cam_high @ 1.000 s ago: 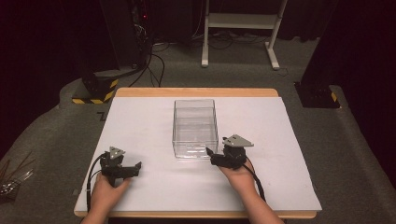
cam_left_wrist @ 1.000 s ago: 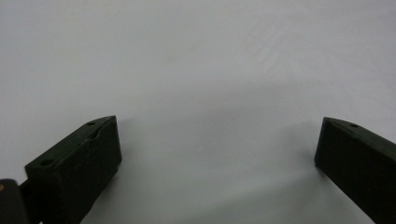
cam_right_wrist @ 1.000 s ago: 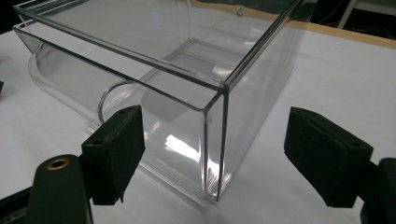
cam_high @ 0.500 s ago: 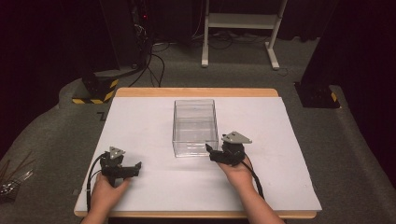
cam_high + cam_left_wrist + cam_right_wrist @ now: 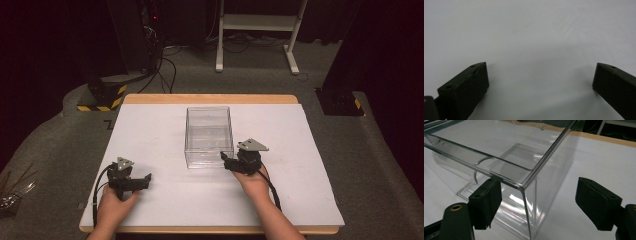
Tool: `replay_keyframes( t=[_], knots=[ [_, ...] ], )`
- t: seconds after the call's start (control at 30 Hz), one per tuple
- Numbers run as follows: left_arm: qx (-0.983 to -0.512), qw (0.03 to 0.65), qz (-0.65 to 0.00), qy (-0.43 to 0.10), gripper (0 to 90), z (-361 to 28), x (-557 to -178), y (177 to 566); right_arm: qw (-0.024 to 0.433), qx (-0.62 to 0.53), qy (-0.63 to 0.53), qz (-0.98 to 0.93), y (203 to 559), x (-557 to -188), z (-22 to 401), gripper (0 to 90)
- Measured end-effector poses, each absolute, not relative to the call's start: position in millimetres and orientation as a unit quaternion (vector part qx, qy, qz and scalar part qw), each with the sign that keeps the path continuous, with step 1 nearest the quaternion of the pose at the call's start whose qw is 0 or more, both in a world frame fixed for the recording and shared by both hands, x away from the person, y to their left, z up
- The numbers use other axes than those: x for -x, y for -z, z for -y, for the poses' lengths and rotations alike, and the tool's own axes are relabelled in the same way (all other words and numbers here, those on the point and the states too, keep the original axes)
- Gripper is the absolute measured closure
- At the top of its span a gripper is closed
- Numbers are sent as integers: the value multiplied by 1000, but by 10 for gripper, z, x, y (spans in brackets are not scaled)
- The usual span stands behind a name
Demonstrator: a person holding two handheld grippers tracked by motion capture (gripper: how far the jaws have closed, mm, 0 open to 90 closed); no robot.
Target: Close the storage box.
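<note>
1. Clear plastic box [image 5: 208, 135] stands upright, open top, mid-table on the white sheet [image 5: 165, 130], long side running away from the person.
2. R gripper [image 5: 226, 161] sits at the box's near right corner; right hand [image 5: 254, 182] behind it on the sheet.
3. R gripper view: jaws wide apart, box corner [image 5: 524, 187] between them. One jaw lies against the near wall just under the rim, the other stands off the side wall; nothing clamped.
4. L gripper [image 5: 145, 179] rests near the front left of the sheet, well apart from the box, held by left hand [image 5: 114, 207].
5. L gripper view: jaws apart w/ bare white sheet [image 5: 534, 45] between them, gripping nothing.
</note>
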State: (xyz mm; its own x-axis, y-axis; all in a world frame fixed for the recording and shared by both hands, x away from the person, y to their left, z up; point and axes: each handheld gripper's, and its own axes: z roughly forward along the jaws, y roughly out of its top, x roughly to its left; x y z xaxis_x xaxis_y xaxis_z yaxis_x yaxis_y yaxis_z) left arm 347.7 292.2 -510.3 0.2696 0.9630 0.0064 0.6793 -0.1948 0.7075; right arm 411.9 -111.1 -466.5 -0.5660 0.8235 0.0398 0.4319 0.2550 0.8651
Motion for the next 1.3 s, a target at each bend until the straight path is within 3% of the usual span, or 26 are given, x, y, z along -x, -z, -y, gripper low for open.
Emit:
replay_keyframes(
  t=[0.73, 1.3],
  knots=[
    [-737, 303, -557, -235, 7, -2922, -3475, 5103, 215, -415, -443, -765, 4657, -4138, 1125, 237],
    [-737, 303, -557, -235, 7, -2922, -3475, 5103, 211, -400, -457, -766, 4602, -3845, 1297, 237]
  ],
)
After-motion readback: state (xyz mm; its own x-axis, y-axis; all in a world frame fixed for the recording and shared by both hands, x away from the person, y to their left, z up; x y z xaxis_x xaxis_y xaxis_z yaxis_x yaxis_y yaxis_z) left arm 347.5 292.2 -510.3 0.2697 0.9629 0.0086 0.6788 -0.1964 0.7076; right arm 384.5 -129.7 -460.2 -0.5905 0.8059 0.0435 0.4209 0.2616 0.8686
